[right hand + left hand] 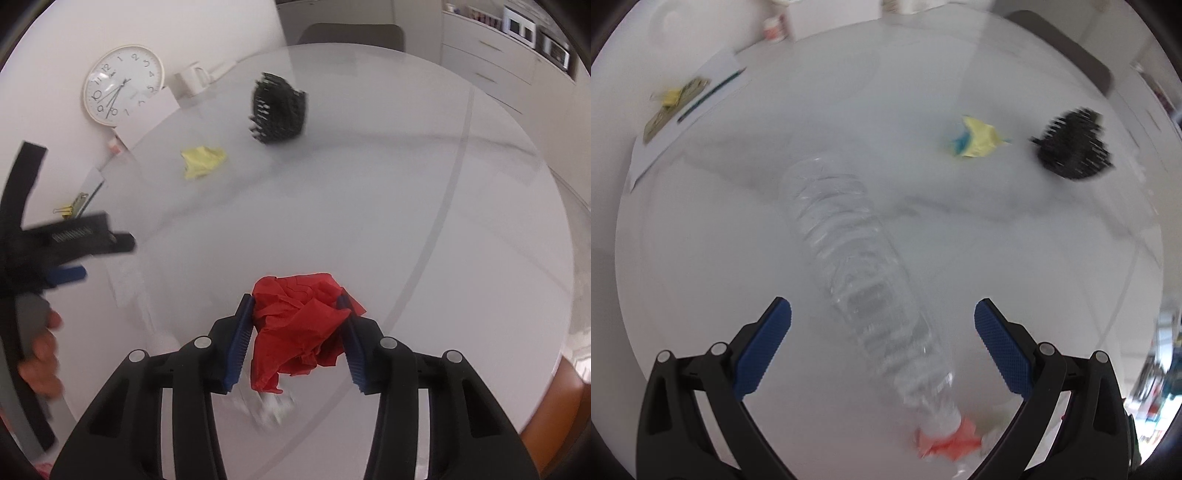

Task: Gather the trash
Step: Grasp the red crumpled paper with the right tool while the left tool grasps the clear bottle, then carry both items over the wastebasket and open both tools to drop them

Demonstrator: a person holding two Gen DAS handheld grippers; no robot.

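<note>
The right gripper (297, 341) is clamping the crumpled red paper wad (301, 332) near the black slotted basket (279, 109), while the left gripper (882, 347), jaws wide, is straddling a clear ribbed plastic bottle (857, 273) that may roll away.

round white table (461, 229), wall clock (123, 85), drawers (491, 62)

Office-like room: round white table (406, 184), wall clock (123, 85) lying flat, binder clips (72, 207), drawer cabinets (491, 62).
</note>
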